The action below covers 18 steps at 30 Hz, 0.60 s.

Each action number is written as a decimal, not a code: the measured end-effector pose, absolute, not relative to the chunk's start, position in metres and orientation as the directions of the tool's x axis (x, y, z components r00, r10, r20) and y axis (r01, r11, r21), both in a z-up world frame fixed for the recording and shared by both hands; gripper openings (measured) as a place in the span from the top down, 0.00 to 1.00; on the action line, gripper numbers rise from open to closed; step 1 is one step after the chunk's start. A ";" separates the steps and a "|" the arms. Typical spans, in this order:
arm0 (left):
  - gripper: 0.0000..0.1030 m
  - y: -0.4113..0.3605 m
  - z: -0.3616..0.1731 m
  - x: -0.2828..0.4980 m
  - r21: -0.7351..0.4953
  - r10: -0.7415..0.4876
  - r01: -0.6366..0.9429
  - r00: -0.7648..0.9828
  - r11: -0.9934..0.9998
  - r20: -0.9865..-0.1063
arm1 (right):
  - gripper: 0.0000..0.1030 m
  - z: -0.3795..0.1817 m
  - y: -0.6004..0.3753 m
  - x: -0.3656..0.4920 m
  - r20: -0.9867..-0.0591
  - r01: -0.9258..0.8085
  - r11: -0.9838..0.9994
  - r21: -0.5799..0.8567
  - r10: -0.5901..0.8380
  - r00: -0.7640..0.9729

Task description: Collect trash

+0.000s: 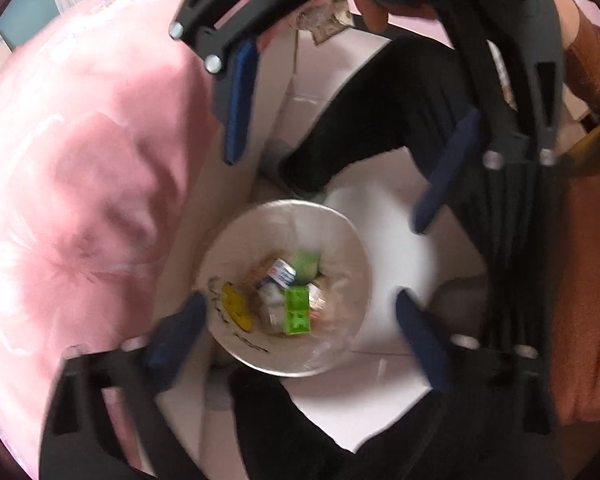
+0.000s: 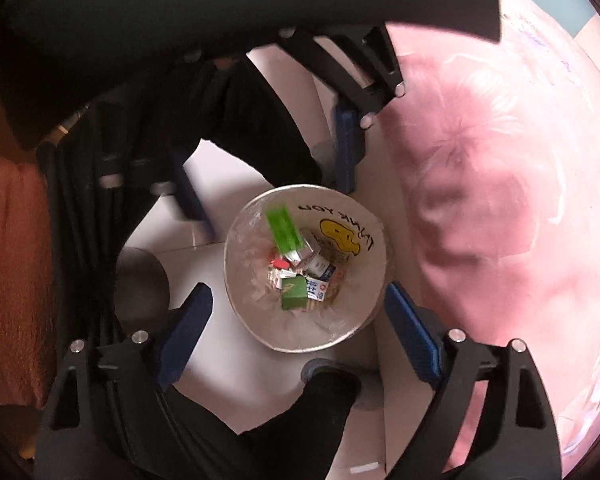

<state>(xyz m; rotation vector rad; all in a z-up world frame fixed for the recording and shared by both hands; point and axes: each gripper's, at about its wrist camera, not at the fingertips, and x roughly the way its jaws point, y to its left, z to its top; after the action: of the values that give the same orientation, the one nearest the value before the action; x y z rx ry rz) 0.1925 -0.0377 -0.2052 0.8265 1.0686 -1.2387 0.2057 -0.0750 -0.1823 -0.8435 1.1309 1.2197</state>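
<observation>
A white trash bin [image 1: 342,240] stands on the pale floor below both grippers; it also shows in the right wrist view [image 2: 372,220]. Inside lie a bright green carton [image 1: 298,310], a blue-and-white box [image 1: 282,272] and other wrappers; the right wrist view shows the green carton [image 2: 285,227] too. My left gripper [image 1: 300,334] is open and empty above the bin. My right gripper [image 2: 298,332] is open and empty above it. In the left wrist view the right gripper [image 1: 332,156] hangs opposite, open.
A pink bedspread [image 1: 84,200] fills the left side, and the right side in the right wrist view [image 2: 500,200]. The person's black-trousered legs [image 1: 380,120] stand by the bin. An orange cloth [image 2: 12,280] lies at the left edge.
</observation>
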 end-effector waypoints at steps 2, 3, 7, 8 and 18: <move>0.04 -0.038 -0.208 0.189 -0.100 -0.303 0.983 -0.050 0.154 -0.952 | 0.08 -0.184 -0.075 0.203 -0.963 -0.981 0.171 0.092 0.265 -0.044; 0.03 -0.038 -0.209 0.186 -0.091 -0.292 0.986 -0.047 0.139 -0.955 | 0.07 -0.185 -0.075 0.201 -0.965 -0.982 0.165 0.088 0.259 -0.043; 0.03 -0.038 -0.210 0.183 -0.096 -0.274 0.986 -0.055 0.139 -0.960 | 0.07 -0.187 -0.079 0.203 -0.968 -0.980 0.179 0.084 0.250 -0.038; 0.03 -0.040 -0.208 0.183 -0.100 -0.275 0.985 -0.058 0.141 -0.960 | 0.07 -0.187 -0.079 0.204 -0.969 -0.980 0.182 0.085 0.246 -0.038; 0.03 -0.042 -0.199 0.183 -0.082 -0.264 0.988 -0.044 0.132 -0.963 | 0.07 -0.180 -0.086 0.198 -0.972 -0.978 0.194 0.075 0.235 -0.028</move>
<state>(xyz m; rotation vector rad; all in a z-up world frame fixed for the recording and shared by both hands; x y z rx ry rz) 0.1834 -0.0422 -0.1994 0.8809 1.1222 -1.2630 0.1979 -0.0864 -0.1803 -0.8662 1.1623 1.1975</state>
